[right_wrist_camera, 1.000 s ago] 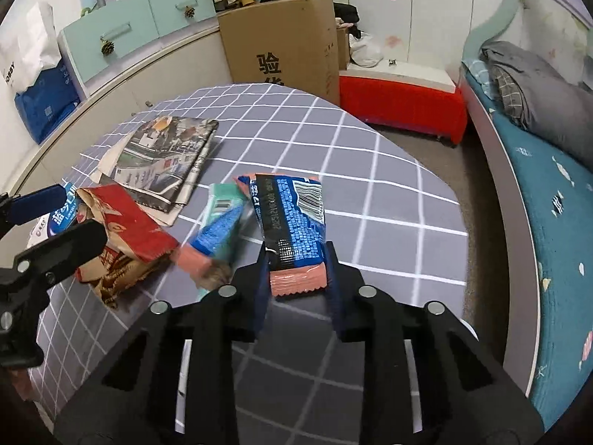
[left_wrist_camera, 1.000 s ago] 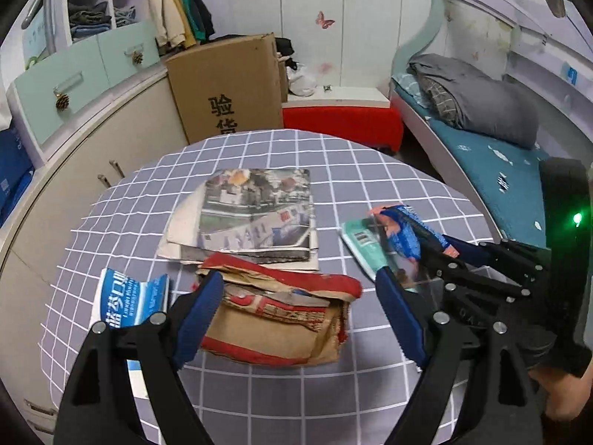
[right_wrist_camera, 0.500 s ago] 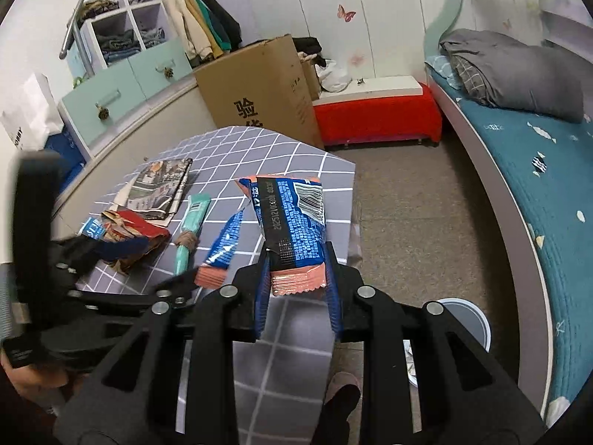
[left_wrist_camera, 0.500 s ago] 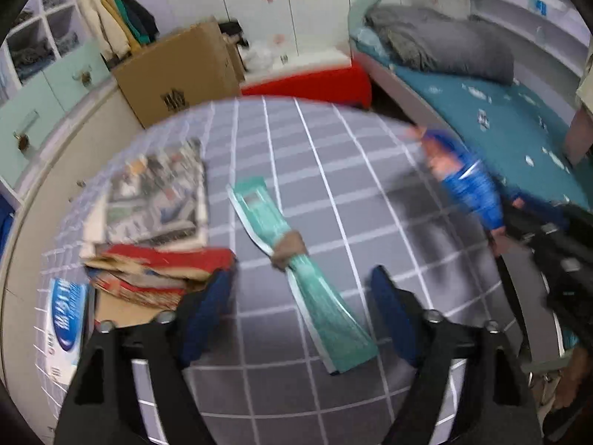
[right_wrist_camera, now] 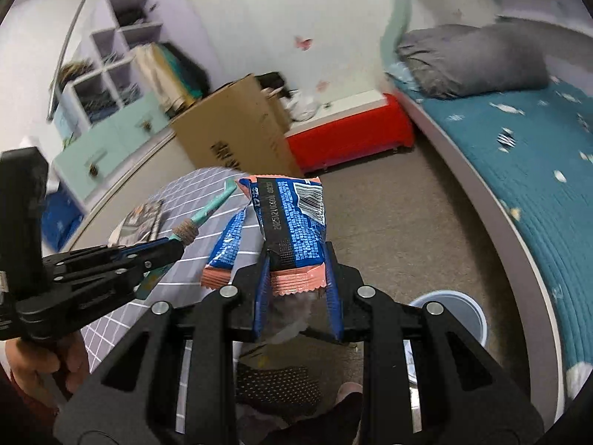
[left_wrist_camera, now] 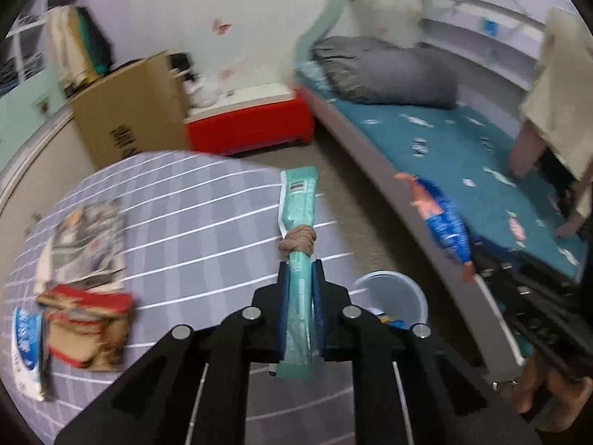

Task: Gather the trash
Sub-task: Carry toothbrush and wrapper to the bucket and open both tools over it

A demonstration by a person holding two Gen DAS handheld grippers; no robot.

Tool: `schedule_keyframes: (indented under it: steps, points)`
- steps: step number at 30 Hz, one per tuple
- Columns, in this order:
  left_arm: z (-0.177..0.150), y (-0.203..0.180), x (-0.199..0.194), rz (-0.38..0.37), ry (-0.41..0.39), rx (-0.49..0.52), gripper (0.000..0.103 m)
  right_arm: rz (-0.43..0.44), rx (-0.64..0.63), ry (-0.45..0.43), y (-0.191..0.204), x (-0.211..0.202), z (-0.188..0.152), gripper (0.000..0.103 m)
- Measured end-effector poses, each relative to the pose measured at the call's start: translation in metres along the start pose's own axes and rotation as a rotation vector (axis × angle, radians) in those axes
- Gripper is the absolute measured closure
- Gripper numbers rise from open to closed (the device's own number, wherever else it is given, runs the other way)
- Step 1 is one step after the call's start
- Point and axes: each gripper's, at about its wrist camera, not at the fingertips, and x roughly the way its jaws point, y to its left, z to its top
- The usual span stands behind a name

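— Left wrist: count?
— One teal wrapper (left_wrist_camera: 298, 289), jaws of the left gripper (left_wrist_camera: 299, 289) closing on it, long axis pointing away over the table (left_wrist_camera: 192, 230). One bin (left_wrist_camera: 393, 293) on the floor.

— Right wrist: labels?
— Two blue wrappers (right_wrist_camera: 292, 230); barcode, print unreadable. Right gripper (right_wrist_camera: 296, 278) clamps one, upright, above the floor.

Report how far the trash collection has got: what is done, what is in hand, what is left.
Done: the bin on the floor already holds some wrappers. In hand: the left gripper is closing on the teal wrapper; the right gripper is clamped on the blue wrapper. Both are clear of the table, neither yet dropped. Left: the red-brown paper bag, the blue-white packet and the newspaper.
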Motion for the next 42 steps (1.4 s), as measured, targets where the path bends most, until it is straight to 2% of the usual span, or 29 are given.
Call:
schedule_keyframes:
  steps: [3,6,8,12,16,18,20,24,30,35,38,42]
  points:
    - [0.006,-0.045,0.011,-0.062,-0.002,0.053,0.092,-0.048,0.063,-0.008,-0.037,-0.011,-0.007,0.077]
    - [0.008,-0.089,0.030,-0.079,0.002,0.113,0.092,-0.098,0.112,-0.003,-0.068,-0.013,-0.015,0.077]
    - [0.007,-0.119,0.047,-0.112,0.023,0.132,0.091,-0.148,0.153,0.015,-0.096,-0.009,-0.025,0.077]
    - [0.000,-0.155,0.093,-0.116,0.065,0.177,0.091,-0.215,0.235,0.080,-0.147,0.012,-0.048,0.077]
    - [-0.013,-0.166,0.152,-0.099,0.166,0.152,0.091,-0.237,0.304,0.159,-0.187,0.048,-0.070,0.074]
    - [-0.018,-0.169,0.177,-0.094,0.200,0.149,0.091,-0.246,0.323,0.189,-0.203,0.068,-0.080,0.070]
    - [-0.022,-0.171,0.196,-0.096,0.229,0.144,0.091,-0.259,0.334,0.223,-0.218,0.090,-0.089,0.045]
    - [-0.037,-0.164,0.232,-0.082,0.300,0.132,0.091,-0.287,0.354,0.292,-0.240,0.114,-0.107,0.045]
    - [-0.061,-0.154,0.266,-0.094,0.386,0.113,0.091,-0.217,0.394,0.358,-0.255,0.126,-0.133,0.045]
    - [-0.070,-0.155,0.285,-0.141,0.442,0.086,0.092,-0.231,0.427,0.354,-0.261,0.113,-0.148,0.045]
    - [-0.071,-0.157,0.293,-0.147,0.452,0.088,0.102,-0.244,0.446,0.343,-0.263,0.101,-0.155,0.045]
    - [-0.067,-0.158,0.302,-0.169,0.463,0.079,0.102,-0.277,0.460,0.335,-0.272,0.090,-0.164,0.044]
